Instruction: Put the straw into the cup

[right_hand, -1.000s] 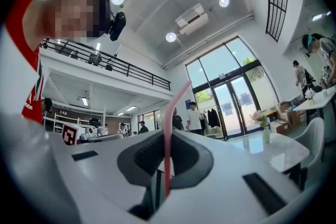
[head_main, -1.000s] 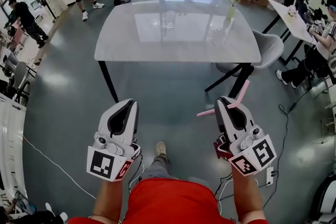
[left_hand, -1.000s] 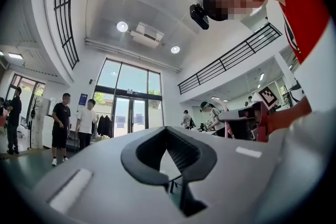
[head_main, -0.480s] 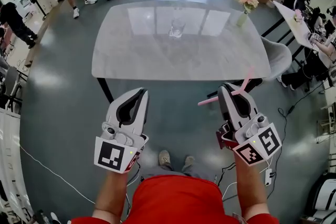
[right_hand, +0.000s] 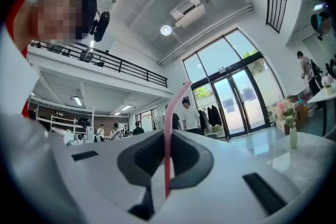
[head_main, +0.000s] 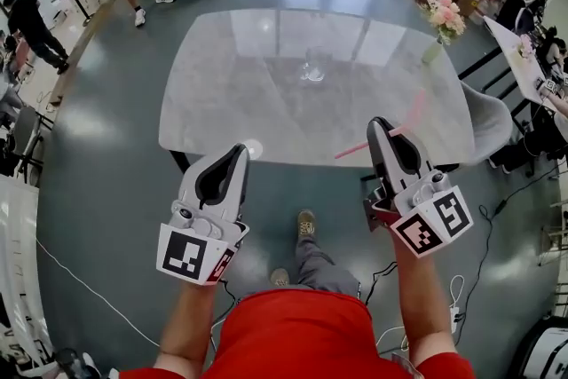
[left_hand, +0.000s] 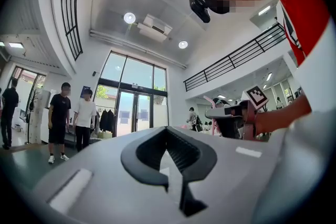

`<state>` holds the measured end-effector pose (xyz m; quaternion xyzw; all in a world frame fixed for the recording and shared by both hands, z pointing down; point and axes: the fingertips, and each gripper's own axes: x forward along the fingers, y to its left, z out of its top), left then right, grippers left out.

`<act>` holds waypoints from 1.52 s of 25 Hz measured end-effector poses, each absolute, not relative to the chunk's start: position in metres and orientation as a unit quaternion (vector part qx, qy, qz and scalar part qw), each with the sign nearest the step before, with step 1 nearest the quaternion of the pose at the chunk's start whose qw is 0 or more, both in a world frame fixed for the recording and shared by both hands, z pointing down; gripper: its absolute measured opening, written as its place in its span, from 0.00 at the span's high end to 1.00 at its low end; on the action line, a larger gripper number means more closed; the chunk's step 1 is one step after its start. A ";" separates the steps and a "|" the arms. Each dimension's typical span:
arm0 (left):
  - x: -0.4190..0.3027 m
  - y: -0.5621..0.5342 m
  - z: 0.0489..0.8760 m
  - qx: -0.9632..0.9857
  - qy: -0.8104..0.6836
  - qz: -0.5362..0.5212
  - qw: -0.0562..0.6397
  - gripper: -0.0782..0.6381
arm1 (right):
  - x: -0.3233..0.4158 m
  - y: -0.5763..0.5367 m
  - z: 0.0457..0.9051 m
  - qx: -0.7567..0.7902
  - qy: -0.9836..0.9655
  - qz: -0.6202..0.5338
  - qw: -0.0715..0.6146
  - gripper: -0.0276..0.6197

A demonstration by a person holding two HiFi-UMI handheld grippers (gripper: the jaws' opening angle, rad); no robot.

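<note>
right gripper (head_main: 381,125) is clenching a pink plastic straw (head_main: 351,152), left gripper (head_main: 238,152) closed empty. skewed, it's risking toppling the clear glass cup (head_main: 315,65).

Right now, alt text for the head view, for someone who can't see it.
Seen from above, a person's right gripper clamps a pink straw and the left gripper is shut and empty, both near a grey table's edge. A clear cup stands mid-table, a vase of flowers near its right edge.

bright daylight; window glare on the table (head_main: 222,102); fisheye-warped, dark edges.
</note>
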<state>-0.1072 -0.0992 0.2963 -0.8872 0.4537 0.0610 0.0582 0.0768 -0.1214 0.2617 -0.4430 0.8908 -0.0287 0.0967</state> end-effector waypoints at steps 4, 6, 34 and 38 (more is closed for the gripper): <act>-0.108 -0.141 0.298 -0.880 0.469 0.050 0.052 0.88 | 0.080 -0.180 0.276 -0.439 0.893 -0.036 0.095 0.95; -0.104 -0.164 0.298 -0.876 0.477 0.045 0.050 0.88 | 0.086 -0.210 0.280 -0.432 0.896 -0.042 0.096 0.95; -0.064 -0.385 0.388 -0.875 0.483 0.006 -0.022 0.88 | 0.067 -0.502 0.443 -0.456 0.882 -0.105 -0.052 0.95; -0.059 -0.396 0.402 -0.879 0.476 0.002 -0.037 0.88 | 0.062 -0.508 0.462 -0.451 0.882 -0.105 -0.084 0.95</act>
